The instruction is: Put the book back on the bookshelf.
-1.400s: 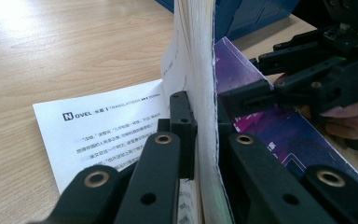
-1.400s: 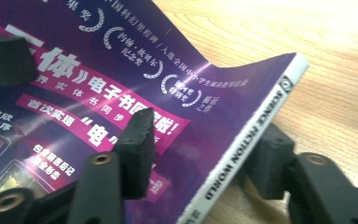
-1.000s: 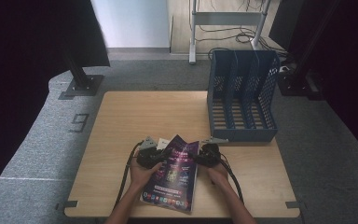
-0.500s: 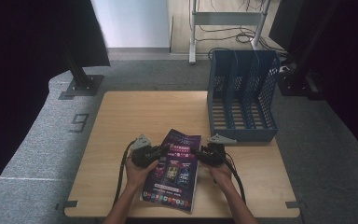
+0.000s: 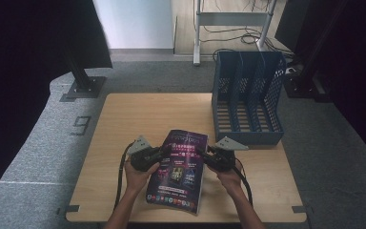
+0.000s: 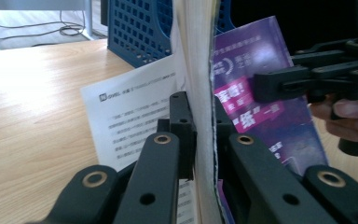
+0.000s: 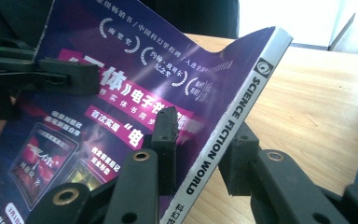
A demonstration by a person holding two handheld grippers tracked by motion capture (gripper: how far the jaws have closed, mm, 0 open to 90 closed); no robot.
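Observation:
A purple magazine (image 5: pixel 178 167) with "SCIENCE FICTION WORLD" on its spine (image 7: pixel 235 116) is held between both grippers over the near part of the wooden table (image 5: pixel 138 114). My left gripper (image 5: pixel 166 151) is shut on its left, open-page edge; the left gripper view shows the jaws (image 6: pixel 200 116) pinching the page block, a white inner page (image 6: pixel 130 112) hanging to one side and the purple cover (image 6: pixel 261 88) to the other. My right gripper (image 5: pixel 203 154) is shut on the spine side (image 7: pixel 200 135). The magazine's far end is tilted up off the table.
A blue mesh file rack (image 5: pixel 248 100) with three upright slots stands at the table's back right, close behind the magazine (image 6: pixel 140 28). Bare wood lies left and behind. Cables trail from both grippers toward the person's hands at the near edge.
Both grippers have shifted slightly forward and apart with the magazine between them. Its far end now sits higher and closer to the rack.

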